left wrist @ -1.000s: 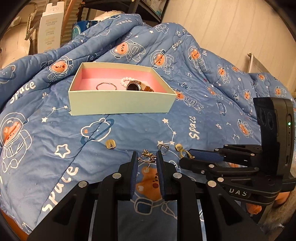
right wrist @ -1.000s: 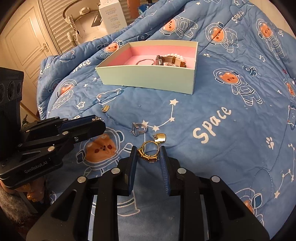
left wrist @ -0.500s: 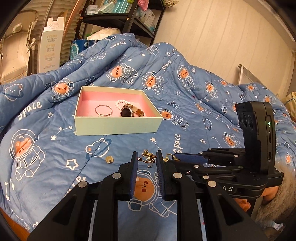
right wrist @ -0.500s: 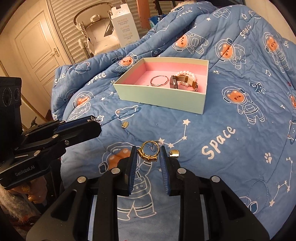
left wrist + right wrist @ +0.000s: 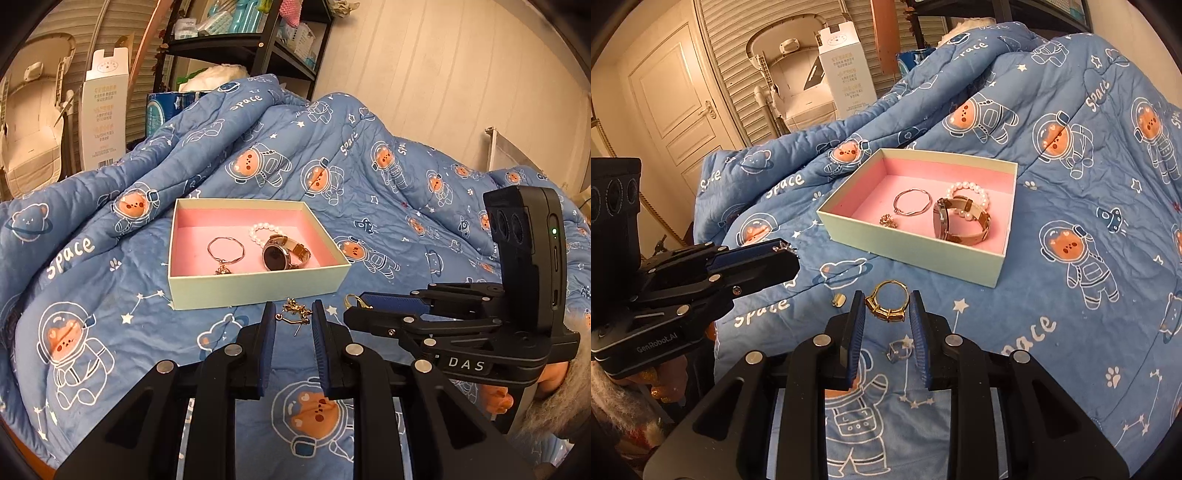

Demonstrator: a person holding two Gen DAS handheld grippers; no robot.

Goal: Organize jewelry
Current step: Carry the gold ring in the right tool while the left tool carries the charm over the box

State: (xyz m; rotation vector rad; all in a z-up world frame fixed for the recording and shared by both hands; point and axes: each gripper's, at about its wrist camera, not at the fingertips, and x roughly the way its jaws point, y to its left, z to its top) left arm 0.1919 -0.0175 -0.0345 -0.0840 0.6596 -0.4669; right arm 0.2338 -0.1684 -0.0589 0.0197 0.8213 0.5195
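Observation:
My left gripper [image 5: 293, 314] is shut on a small gold earring [image 5: 295, 312] held above the blue quilt. My right gripper [image 5: 887, 304] is shut on a gold ring [image 5: 887, 303]. Ahead of both lies an open pale green box [image 5: 255, 286] with a pink lining; the box [image 5: 912, 254] holds a thin bangle [image 5: 911, 202], a pearl bracelet [image 5: 967, 190] and a watch [image 5: 960, 223]. The watch [image 5: 282, 254] lies right of the bangle [image 5: 226, 250]. Each gripper shows in the other's view: the right gripper [image 5: 360, 301] beside my left, the left gripper [image 5: 786, 251] at left.
On the quilt below the right gripper lie a silver ring [image 5: 898, 350] and a small gold piece [image 5: 839, 299]. A tall white carton [image 5: 105, 114] and a black shelf [image 5: 258, 44] stand behind the bed. The person's hands [image 5: 495, 398] hold the handles.
Both grippers have risen off the quilt with their pieces still clamped; the box now looks smaller and farther below, and more of the room shows behind it.

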